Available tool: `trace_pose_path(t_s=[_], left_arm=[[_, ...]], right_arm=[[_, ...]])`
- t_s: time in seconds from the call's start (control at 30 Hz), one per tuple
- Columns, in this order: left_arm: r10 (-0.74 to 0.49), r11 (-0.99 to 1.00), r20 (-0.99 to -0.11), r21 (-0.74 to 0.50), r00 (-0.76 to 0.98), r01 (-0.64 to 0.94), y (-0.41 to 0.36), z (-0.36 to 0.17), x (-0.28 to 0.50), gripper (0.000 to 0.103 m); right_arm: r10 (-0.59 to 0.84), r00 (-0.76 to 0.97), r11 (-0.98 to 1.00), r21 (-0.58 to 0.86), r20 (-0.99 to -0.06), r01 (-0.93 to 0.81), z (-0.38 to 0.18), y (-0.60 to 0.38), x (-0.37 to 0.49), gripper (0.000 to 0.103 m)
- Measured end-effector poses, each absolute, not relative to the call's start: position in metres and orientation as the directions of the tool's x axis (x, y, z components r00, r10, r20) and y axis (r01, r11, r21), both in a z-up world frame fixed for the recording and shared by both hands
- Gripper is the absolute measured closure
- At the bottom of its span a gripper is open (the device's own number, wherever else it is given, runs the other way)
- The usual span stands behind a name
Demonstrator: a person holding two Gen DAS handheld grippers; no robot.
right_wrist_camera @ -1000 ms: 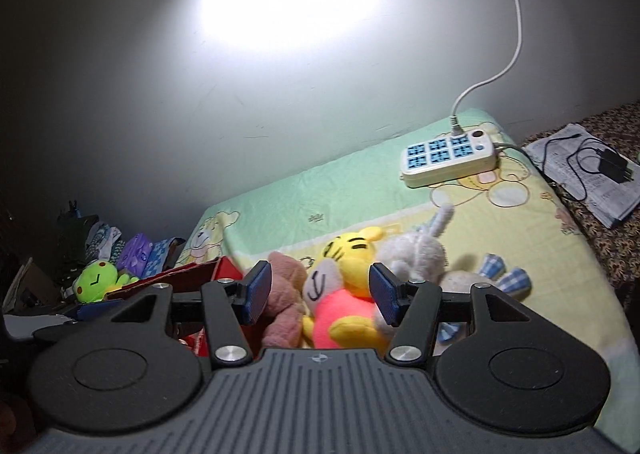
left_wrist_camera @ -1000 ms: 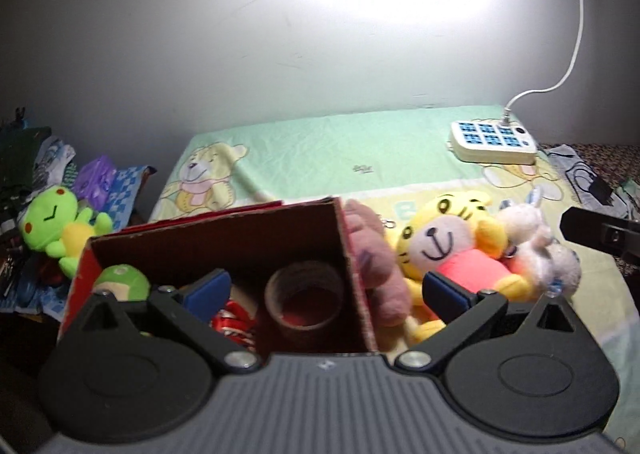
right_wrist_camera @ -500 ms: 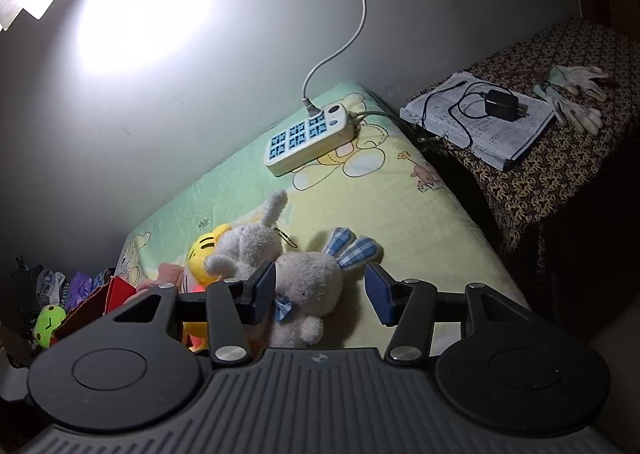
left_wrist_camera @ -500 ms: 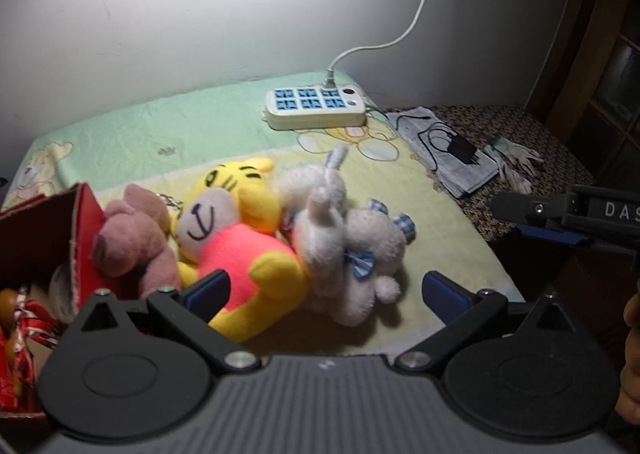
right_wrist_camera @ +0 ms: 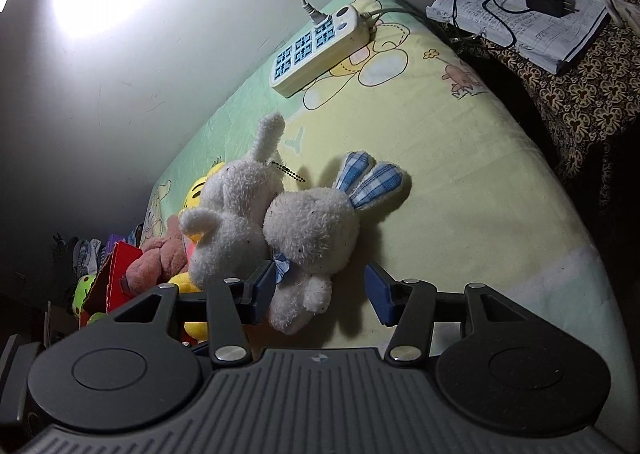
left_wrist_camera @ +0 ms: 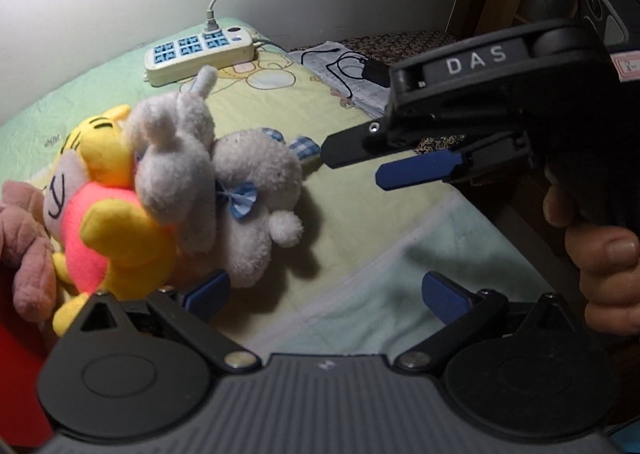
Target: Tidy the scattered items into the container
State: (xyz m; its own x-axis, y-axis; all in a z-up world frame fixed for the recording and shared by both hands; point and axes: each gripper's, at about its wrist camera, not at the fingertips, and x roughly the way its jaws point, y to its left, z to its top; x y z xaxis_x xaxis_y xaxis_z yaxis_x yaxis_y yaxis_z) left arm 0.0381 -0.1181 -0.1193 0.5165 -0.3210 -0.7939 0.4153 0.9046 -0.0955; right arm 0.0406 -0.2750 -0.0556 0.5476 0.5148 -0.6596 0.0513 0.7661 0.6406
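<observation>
White plush rabbit (right_wrist_camera: 312,230) with blue-checked ears, on its side against grey plush (right_wrist_camera: 230,222), beside yellow tiger (left_wrist_camera: 100,214).

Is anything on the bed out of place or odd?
Yes. A plugged-in power strip lies on the bed sheet, an odd spot for it. Four plush toys lie heaped beside the red box, not in it.

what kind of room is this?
Probably a bedroom: a bed with a cartoon-print sheet against the wall, plush toys such as a white rabbit on it, and a power strip near a cloth-covered side table.
</observation>
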Motion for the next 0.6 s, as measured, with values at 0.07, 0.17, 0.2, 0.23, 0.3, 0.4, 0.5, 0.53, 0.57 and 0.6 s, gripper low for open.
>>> trace_pose_path(t_s=[0.07, 0.17, 0.2, 0.23, 0.3, 0.4, 0.5, 0.53, 0.57, 0.6], left_arm=[[-0.313, 0.909, -0.797, -0.095, 0.516, 0.405, -0.116, -0.124, 0.044, 0.001], [-0.321, 0.914, -0.798, -0.12, 0.509, 0.388, -0.112, -0.129, 0.054, 0.001], [-0.321, 0.916, -0.8, -0.125, 0.507, 0.382, -0.111, -0.131, 0.057, 0.001], [-0.318, 0.918, -0.803, -0.127, 0.504, 0.377, -0.11, -0.133, 0.06, 0.001], [-0.306, 0.922, -0.809, -0.121, 0.501, 0.369, -0.109, -0.137, 0.065, 0.001], [-0.294, 0.925, -0.817, -0.113, 0.496, 0.363, -0.108, -0.141, 0.07, 0.001], [-0.288, 0.928, -0.825, -0.115, 0.486, 0.356, -0.107, -0.146, 0.078, 0.001], [-0.288, 0.928, -0.827, -0.117, 0.482, 0.353, -0.106, -0.147, 0.08, 0.001], [-0.288, 0.929, -0.829, -0.119, 0.48, 0.351, -0.106, -0.148, 0.081, 0.001], [-0.287, 0.93, -0.83, -0.121, 0.478, 0.348, -0.105, -0.149, 0.083, 0.001]], right_arm=[[0.531, 0.522, 0.77, 0.637, -0.668, 0.033, -0.061, -0.271, 0.047, 0.049], [0.557, 0.495, 0.766, 0.642, -0.667, 0.004, -0.066, -0.265, 0.056, 0.049], [0.563, 0.488, 0.766, 0.643, -0.667, -0.003, -0.067, -0.263, 0.059, 0.049], [0.567, 0.482, 0.766, 0.643, -0.668, -0.009, -0.069, -0.261, 0.062, 0.049], [0.572, 0.472, 0.767, 0.641, -0.671, -0.018, -0.071, -0.258, 0.069, 0.049], [0.578, 0.459, 0.765, 0.644, -0.674, -0.018, -0.077, -0.255, 0.079, 0.048], [0.586, 0.451, 0.759, 0.651, -0.674, -0.014, -0.082, -0.251, 0.088, 0.045], [0.589, 0.451, 0.756, 0.654, -0.671, -0.015, -0.083, -0.251, 0.09, 0.043], [0.591, 0.452, 0.754, 0.657, -0.668, -0.014, -0.084, -0.25, 0.092, 0.043], [0.591, 0.453, 0.753, 0.658, -0.668, -0.011, -0.085, -0.25, 0.093, 0.043]])
